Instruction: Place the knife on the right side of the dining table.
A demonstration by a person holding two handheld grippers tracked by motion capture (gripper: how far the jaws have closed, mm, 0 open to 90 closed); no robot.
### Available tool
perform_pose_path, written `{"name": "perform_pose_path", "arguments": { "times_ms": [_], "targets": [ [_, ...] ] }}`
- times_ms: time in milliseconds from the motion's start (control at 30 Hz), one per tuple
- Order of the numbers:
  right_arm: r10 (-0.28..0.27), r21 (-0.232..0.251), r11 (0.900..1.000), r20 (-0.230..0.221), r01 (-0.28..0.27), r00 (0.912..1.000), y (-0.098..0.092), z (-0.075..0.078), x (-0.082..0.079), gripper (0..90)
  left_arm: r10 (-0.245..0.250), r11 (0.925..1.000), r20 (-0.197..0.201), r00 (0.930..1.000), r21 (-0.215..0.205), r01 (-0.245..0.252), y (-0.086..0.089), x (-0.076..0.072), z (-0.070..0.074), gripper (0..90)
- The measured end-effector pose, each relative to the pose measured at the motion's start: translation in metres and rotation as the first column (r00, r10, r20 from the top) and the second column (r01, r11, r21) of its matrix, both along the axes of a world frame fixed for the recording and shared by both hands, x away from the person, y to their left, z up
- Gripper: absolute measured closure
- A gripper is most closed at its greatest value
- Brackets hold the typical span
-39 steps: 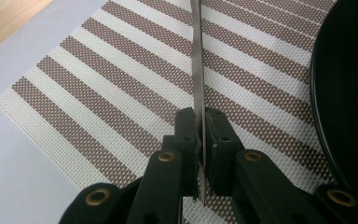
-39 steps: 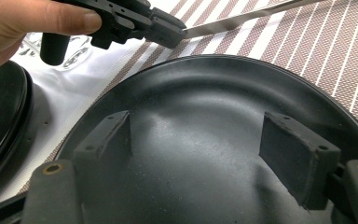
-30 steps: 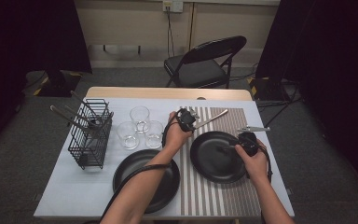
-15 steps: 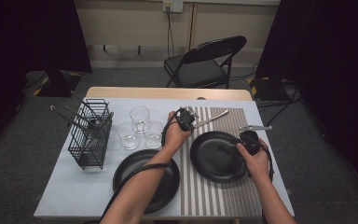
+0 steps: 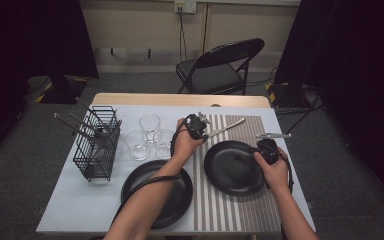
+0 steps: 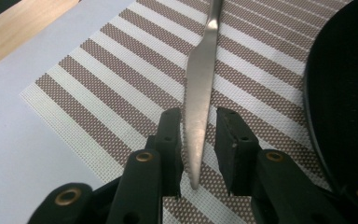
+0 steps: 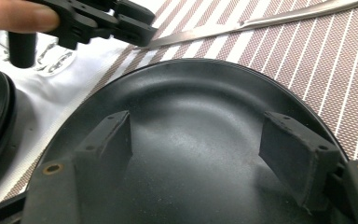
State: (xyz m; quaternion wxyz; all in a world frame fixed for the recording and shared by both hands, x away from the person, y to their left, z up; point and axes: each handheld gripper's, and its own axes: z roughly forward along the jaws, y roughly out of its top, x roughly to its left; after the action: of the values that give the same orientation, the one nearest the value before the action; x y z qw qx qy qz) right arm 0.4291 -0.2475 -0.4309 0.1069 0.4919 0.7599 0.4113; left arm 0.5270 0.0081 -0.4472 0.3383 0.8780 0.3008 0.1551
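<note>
On the left of the tabletop [image 5: 70,205] stands a black wire rack [image 5: 97,142] holding utensils, well to the left of the left claw [image 5: 203,131]. Between rack and claw are three clear glasses [image 5: 150,136], and nearer the person a black plate [image 5: 156,192] lies below the left forearm.

The step in hand looks like laying a place setting: the table knife [image 6: 200,88] is being set down on the striped placemat [image 6: 121,79] just above the second black plate [image 5: 234,167]. In the left gripper view the blade lies flat on the mat between the two jaws, its tip pointing back toward the claw. The jaws have just been opening; a gap shows on the right side of the blade and the left pad sits at most against its edge, so the claw reads as released, with the knife resting on the mat rather than gripped. The next move, as I judge it, calls for drawing the left claw straight back off the blade without dragging it askew.

Further right, the right claw [image 7: 196,144] rests over the near rim of the second plate, its jaws spread wide with nothing pinched between them. Beyond it, off the mat's far right corner, lies another small metal utensil [image 5: 273,135], too small to name, likely the next piece to be placed.
</note>
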Motion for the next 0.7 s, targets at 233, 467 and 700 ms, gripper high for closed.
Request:
{"name": "perform_pose_path", "arguments": {
  "times_ms": [233, 467, 700],
  "targets": [
    [-0.001, -0.003, 1.000, 0.001, 0.001, 1.0000, 0.003, 0.000, 0.002, 24.6, -0.019, 0.9990, -0.021, 0.9996, -0.040, 0.018, 0.005, -0.009, 0.010, 68.1],
    [-0.004, -0.016, 1.000, -0.002, 0.004, 1.0000, 0.004, 0.002, 0.004, 24.6, -0.037, 0.9972, -0.030, 0.9989, -0.067, 0.035, 0.006, -0.019, 0.018, 59.7],
    [-0.001, -0.023, 1.000, -0.006, 0.001, 1.0000, 0.005, 0.003, 0.004, 24.6, -0.061, 0.9946, -0.033, 0.9976, -0.085, 0.058, 0.009, -0.029, 0.023, 53.8]
  ]
}}
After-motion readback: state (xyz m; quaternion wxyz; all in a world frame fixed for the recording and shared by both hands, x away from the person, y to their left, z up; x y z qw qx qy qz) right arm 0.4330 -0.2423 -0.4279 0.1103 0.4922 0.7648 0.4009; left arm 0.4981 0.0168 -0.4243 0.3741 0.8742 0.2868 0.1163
